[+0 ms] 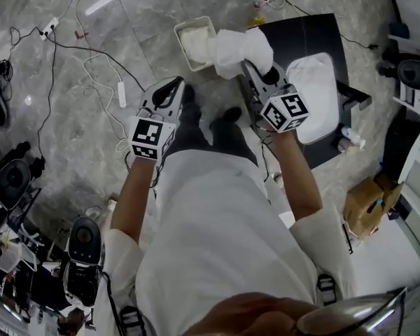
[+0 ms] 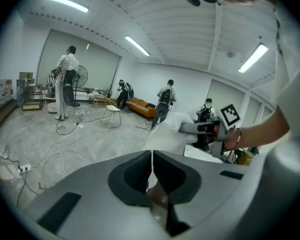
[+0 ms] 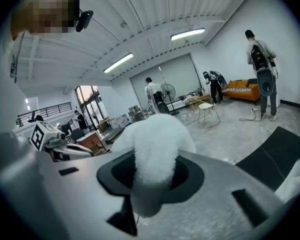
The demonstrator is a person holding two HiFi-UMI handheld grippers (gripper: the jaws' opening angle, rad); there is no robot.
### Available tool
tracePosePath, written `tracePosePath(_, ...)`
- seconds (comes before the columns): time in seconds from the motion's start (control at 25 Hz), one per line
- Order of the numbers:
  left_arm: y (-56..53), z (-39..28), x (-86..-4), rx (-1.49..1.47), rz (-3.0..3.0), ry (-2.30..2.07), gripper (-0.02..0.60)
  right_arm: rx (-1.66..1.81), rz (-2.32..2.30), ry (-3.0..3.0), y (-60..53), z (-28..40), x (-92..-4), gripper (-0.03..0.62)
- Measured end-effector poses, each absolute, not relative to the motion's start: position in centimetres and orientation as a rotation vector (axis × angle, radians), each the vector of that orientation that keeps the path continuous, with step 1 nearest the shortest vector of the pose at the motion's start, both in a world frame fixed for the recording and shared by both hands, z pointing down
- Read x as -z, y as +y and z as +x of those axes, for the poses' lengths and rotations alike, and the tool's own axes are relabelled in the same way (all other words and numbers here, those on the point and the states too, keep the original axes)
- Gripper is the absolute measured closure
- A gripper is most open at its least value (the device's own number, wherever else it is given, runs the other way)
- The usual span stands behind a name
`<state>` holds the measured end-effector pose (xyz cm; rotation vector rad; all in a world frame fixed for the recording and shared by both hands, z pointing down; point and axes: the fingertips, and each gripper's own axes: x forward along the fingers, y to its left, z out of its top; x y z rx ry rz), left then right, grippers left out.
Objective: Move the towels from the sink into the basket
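My right gripper [image 1: 257, 70] [image 3: 152, 176] is shut on a white fluffy towel [image 1: 241, 50] [image 3: 157, 144], which bulges out in front of its jaws. In the head view the towel hangs just right of the white rectangular basket [image 1: 181, 42] on the floor, which holds more white cloth. The white sink [image 1: 320, 117] sits to the right on a black table [image 1: 308, 33]. My left gripper [image 1: 172, 84] [image 2: 151, 156] is lower left of the basket, jaws together with nothing between them. The left gripper view shows the held towel [image 2: 165, 131] ahead.
Cables and power strips [image 1: 49, 28] trail over the marble floor at the left. Camera gear [image 1: 14, 180] stands at the lower left, a cardboard box [image 1: 367, 205] at the right. Several people, a stool [image 2: 111, 115] and an orange sofa [image 2: 142, 107] are far off in the room.
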<state>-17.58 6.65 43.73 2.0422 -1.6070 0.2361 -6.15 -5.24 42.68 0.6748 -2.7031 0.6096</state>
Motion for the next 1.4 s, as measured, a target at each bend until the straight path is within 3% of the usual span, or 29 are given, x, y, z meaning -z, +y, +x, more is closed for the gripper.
tracePosePath(0.36, 6.2, -21.0, -59.3, -0.262, 1.882, -1.588, 0.571, -0.749, 0.665, -2.409, -7.2, -11.9, -66.4, 0.485)
tracePosePath(0.68, 4.9, -20.9, -71.2, -0.34, 1.828, -1.547, 0.571, -0.74, 0.683, -2.173, -9.0, -12.4, -85.9, 0.471)
tracePosePath(0.76, 4.0, -20.9, -73.9, -0.351, 1.832, -1.547, 0.571, -0.728, 0.667, -2.13, -9.7, -12.3, -90.2, 0.432)
tracePosePath(0.84, 3.4, -20.8, -77.0, -0.356, 1.831, -1.542, 0.571, -0.702, 0.66, -2.091, -10.3, -11.9, -94.3, 0.327)
tracePosePath(0.88, 3.2, -20.8, -78.8, -0.364, 1.826, -1.536, 0.571, -0.681, 0.657, -2.072, -10.4, -11.7, -96.0, 0.315)
tracePosePath(1.12, 3.4, -19.6, -87.4, -0.422, 1.801, -1.454, 0.571, -0.654, 0.605, -2.061, -8.6, -10.8, -100.6, 0.307)
tracePosePath(1.4, 3.0, -16.8, -87.0, -0.42, 1.821, -1.4, 0.571, -0.675, 0.609, -2.084, -6.4, -8.5, -98.0, 0.318)
